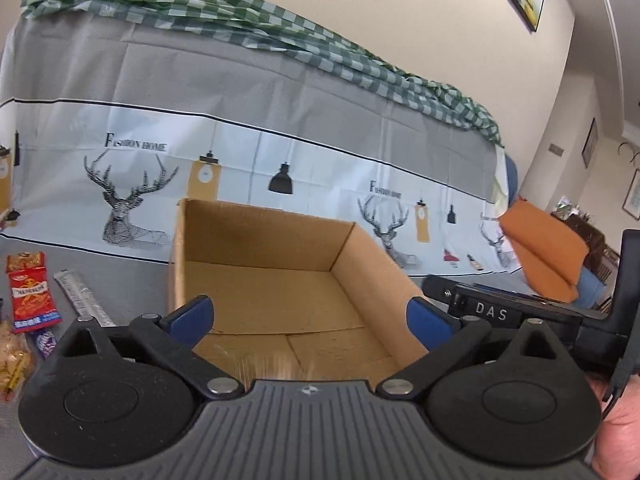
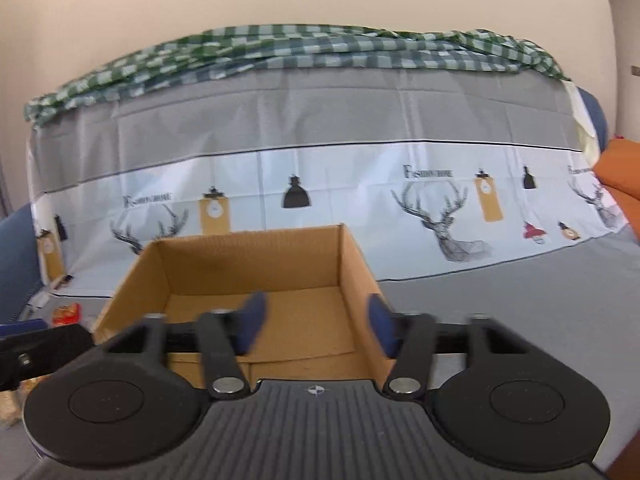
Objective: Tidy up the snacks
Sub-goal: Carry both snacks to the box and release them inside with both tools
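Cardboard box (image 1: 280,292): open top, inside bare, stands on grey cloth-covered surface (image 1: 128,280), far wall close to the deer-print cloth backdrop (image 1: 240,160). Left gripper (image 1: 308,320): jaws spread at their widest, nothing between them; blue pads (image 1: 192,318) sit over the box's near edge, one by the left wall, other by the right wall, box floor showing in the gap. Right gripper (image 2: 316,324): jaws part open, empty; left pad blurred, hangs over box interior, right pad just at the box's right wall (image 2: 360,280); touching or not, can't tell. Snacks: red packet (image 1: 32,292), silver stick pack (image 1: 82,296), purple wrapper (image 1: 44,340) and clear bag of pale pieces (image 1: 14,356), all on the surface left of box, outside it, close together by the frame's left edge. Open room: bare grey strip btwn packets and box's left wall; wide bare grey area right of box in right wrist view. Green check cloth (image 1: 240,20) bunched along backdrop's top edge. Orange cushion (image 1: 548,252) far right, well apart from box. Second gripper's black body (image 1: 520,312) just beside box's right corner.
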Available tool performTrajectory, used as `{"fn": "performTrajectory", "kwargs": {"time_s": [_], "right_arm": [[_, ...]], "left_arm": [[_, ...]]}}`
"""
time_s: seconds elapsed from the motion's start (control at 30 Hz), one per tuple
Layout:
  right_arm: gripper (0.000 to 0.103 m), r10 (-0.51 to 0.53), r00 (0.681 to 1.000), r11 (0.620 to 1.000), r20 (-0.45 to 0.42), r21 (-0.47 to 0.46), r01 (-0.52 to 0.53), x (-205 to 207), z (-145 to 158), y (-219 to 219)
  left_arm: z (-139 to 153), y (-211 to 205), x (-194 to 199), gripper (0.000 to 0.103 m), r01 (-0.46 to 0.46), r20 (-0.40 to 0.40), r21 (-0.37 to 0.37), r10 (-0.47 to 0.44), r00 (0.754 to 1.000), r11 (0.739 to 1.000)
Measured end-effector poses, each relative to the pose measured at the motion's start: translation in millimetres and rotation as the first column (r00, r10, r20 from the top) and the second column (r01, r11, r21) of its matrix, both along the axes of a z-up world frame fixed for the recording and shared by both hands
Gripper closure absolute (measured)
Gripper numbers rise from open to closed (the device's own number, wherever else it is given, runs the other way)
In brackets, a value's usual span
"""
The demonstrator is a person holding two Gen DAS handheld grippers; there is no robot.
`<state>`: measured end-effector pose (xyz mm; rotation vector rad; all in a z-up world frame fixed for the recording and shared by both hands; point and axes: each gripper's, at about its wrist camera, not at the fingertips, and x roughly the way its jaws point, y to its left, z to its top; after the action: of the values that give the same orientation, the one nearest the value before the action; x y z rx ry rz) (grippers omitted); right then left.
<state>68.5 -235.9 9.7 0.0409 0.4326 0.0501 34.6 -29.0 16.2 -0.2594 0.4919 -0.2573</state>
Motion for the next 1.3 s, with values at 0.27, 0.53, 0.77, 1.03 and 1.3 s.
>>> {"fn": "performTrajectory", "kwargs": {"time_s": [0.27,0.53,0.77,1.03,1.3], "right_arm": [[0.036,-0.060,0.991,0.998,-0.120,-0.037,0.056,15,-17,-5],[0.037,-0.097,0.971,0.995,-0.219,-0.047,0.088,25,-32,-13],[0.058,-0.177,0.962,0.984,-0.206,-0.044,0.172,23,-29,-25],[0.069,-0.228,0.929,0.973,-0.293,-0.031,0.229,34,-43,-41],[0.068,-0.237,0.943,0.971,-0.236,-0.031,0.236,29,-35,-40]], "left_arm": [[-16,36,15,0.007,-0.146,-0.145,-0.043,0.139,0.980,0.988],[-36,37,22,0.036,-0.139,-0.265,0.042,0.145,0.953,0.989],[-41,24,22,0.045,-0.080,-0.276,0.079,0.099,0.956,0.994],[-40,24,22,0.045,-0.074,-0.281,0.073,0.091,0.955,0.995],[-39,23,22,0.045,-0.068,-0.286,0.078,0.088,0.954,0.995]]}}
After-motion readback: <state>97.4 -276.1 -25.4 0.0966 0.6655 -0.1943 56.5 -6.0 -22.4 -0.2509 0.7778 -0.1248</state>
